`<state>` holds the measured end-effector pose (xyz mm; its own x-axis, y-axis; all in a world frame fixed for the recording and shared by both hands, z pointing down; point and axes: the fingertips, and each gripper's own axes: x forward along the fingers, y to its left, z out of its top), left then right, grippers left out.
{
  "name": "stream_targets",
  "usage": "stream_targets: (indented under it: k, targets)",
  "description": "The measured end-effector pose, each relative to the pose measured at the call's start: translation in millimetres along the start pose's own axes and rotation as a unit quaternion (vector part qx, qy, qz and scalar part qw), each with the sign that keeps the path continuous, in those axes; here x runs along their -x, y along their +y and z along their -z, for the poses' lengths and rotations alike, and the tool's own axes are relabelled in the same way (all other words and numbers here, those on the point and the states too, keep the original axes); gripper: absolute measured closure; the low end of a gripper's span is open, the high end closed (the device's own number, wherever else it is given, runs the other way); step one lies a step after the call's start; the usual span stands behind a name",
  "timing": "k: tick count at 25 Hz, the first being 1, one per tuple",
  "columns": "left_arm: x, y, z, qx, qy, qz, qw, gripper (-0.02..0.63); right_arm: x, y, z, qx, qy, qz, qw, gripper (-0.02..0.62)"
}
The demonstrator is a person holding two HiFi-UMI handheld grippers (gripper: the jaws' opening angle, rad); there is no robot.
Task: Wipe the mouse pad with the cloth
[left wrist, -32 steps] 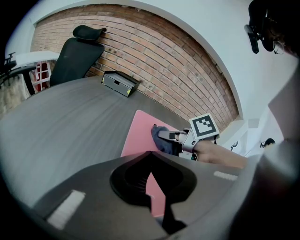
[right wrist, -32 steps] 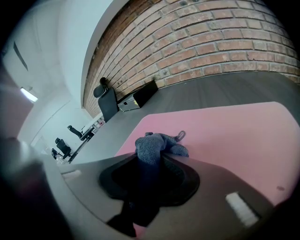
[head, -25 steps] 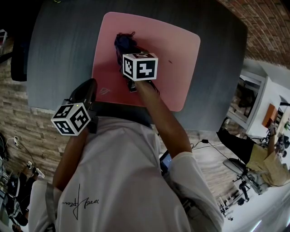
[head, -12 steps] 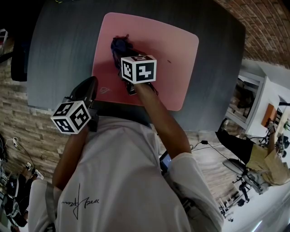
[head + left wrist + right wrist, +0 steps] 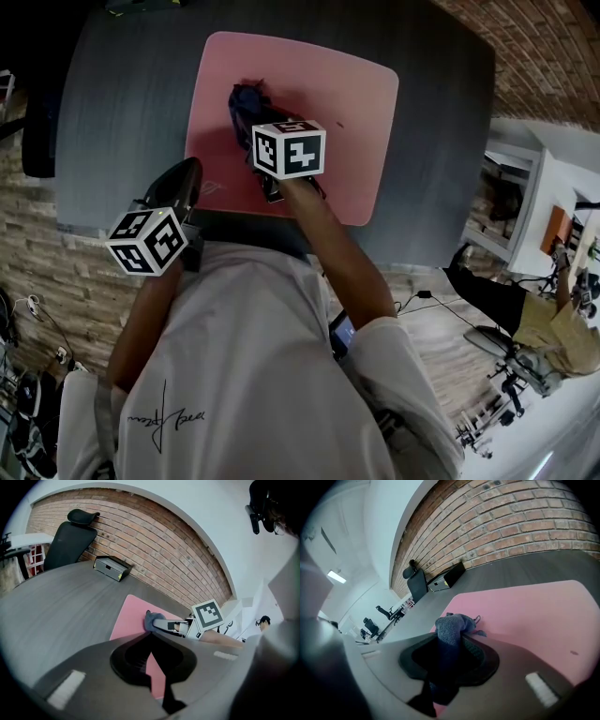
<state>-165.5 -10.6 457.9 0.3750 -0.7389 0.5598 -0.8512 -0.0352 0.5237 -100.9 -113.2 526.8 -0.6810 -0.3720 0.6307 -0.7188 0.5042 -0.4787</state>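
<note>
Nearest the person: left claw (image 5: 151,639) clenched, jaws together with nothing between them. In the head view it sits over the near edge of the tabletop (image 5: 122,112), just beside the near-left corner of the mouse pad (image 5: 347,141). Cannot tell whether it touches the pad or only hovers.

Next out: right claw (image 5: 449,644) grasping the cloth (image 5: 452,625). The blue fabric is bunched between the jaws and bulges out past the tips. The bunch rests on the left half of the pink pad, towards its far edge.

Pad lies flat on the grey tabletop. A small dark speck (image 5: 338,123) shows on its right half, well apart from the cloth.

Far side: a black box (image 5: 111,568) on the tabletop, then an office chair (image 5: 70,538) and a brick wall (image 5: 154,541).

Judgement: the wiping step is in hand, with the cloth down on the pad and gripped. Most of the right half looks not yet covered. The next move calls for dragging the cloth rightwards with steady downward pressure, while the left claw pins the corner if the pad creeps.
</note>
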Motion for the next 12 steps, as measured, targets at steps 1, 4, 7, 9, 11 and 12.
stream_targets:
  k: [1,4,7,9,11,12]
  targets:
    - [0.7,-1.9,0.6,-0.001,-0.001,0.002,1.0,0.6,2.5,0.8,0.6,0.0,-0.001,0.0,1.0,0.492]
    - [1.1,-7.7,1.3,-0.006,-0.003,0.006,1.0,0.598,10.7,1.2,2.4,0.002,-0.002,0.0,1.0,0.494]
    - [-1.7,-13.1,-0.9,-0.009,-0.007,0.008,0.9999,0.6,19.1,-0.5,1.0,-0.001,-0.005,-0.002,1.0,0.494]
    - [-4.6,-17.7,-1.9,-0.011,-0.009,0.01,0.9998,0.598,24.8,-2.7,0.7,0.0,-0.006,-0.002,1.0,0.494]
    - [-6.4,-22.2,-2.0,-0.014,-0.011,0.014,0.9997,0.6,30.4,-3.1,1.8,0.001,-0.007,-0.001,1.0,0.494]
    - [-7.0,-24.1,-2.1,-0.015,-0.011,0.017,0.9997,0.6,33.3,-2.4,2.4,0.002,-0.008,-0.002,1.0,0.494]
